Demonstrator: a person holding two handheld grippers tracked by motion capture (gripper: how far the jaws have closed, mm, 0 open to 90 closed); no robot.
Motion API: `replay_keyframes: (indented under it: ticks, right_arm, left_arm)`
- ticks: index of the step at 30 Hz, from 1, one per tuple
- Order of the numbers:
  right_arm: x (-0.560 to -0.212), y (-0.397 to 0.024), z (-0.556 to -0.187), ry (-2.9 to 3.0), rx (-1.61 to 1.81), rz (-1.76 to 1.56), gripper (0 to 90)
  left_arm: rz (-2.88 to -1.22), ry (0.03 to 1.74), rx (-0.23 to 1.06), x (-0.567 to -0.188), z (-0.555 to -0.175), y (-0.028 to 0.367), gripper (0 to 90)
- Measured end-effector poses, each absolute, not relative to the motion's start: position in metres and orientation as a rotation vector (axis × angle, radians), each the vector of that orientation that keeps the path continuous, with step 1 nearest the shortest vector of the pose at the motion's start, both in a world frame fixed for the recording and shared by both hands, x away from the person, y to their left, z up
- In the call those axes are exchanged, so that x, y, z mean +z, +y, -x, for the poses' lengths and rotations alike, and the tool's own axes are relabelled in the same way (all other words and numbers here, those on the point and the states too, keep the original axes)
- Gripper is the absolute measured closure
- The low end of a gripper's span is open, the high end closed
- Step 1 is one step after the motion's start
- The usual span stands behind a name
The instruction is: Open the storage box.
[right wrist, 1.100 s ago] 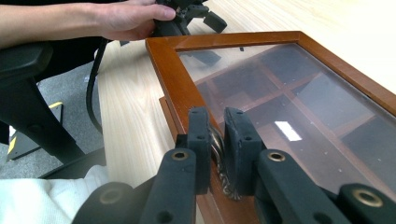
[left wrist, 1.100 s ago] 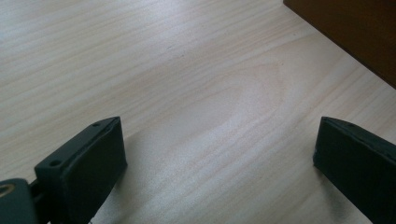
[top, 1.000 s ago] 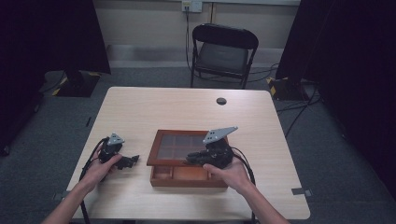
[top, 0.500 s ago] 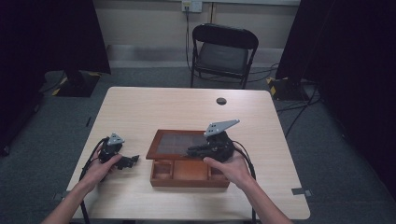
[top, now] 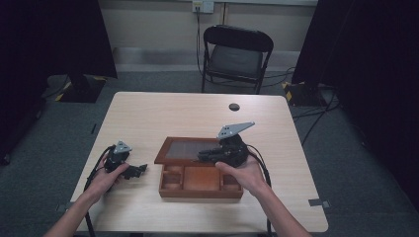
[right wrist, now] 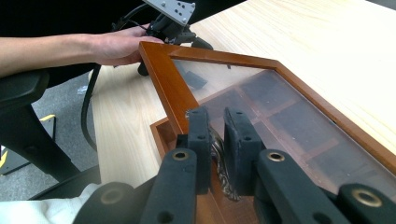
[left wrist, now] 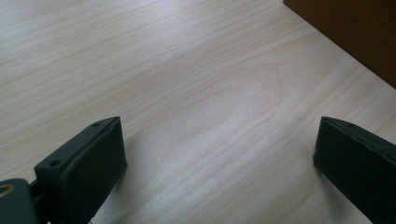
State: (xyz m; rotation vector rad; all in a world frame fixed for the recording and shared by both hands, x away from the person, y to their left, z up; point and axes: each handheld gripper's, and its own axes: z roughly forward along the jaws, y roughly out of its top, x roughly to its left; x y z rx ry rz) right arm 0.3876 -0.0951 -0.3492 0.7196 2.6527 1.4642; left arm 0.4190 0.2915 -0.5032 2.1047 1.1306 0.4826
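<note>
Underneath everything is a pale wood-grain table (top: 148, 118), standing on grey carpet in a room with dark curtains at both sides. Beyond the table's far edge is a black folding chair (top: 236, 54), and cables trail over the floor past the table's right side. A small dark round disc (top: 234, 106) lies on the tabletop, well beyond the wooden box (top: 200, 183), towards the chair.

That box sits near the middle of the table, towards the person's edge. It is reddish-brown and shallow, with several compartments showing along its near side. Its lid (right wrist: 299, 116) is a wooden frame around a clear pane, and it is lifted at the near edge, tilted up over the box's far half; dividers show through the pane.

At the box's near right part, the right gripper (top: 211, 155) is held by the right hand (top: 242, 173). In the right gripper view its jaws are nearly closed on a small ornate metal handle (right wrist: 219, 154) at the lid's front edge.

Left of the box, just beside it, the left gripper (top: 134, 171) rests low over the table in the left hand (top: 109, 174). In the left gripper view its jaws stand wide apart with nothing between them, and a corner of the box shows at the upper right.
</note>
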Motion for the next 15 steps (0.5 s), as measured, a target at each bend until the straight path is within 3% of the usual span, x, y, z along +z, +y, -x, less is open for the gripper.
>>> replay_keyframes:
  ticks: [15]
  right_arm:
    - [-0.3417, -0.0951, -0.3924, 2.629, 1.476, -0.730, 82.1]
  left_arm:
    - [-2.111, 1.128, 0.484, -0.5029, -0.4190, 0.2919, 1.6]
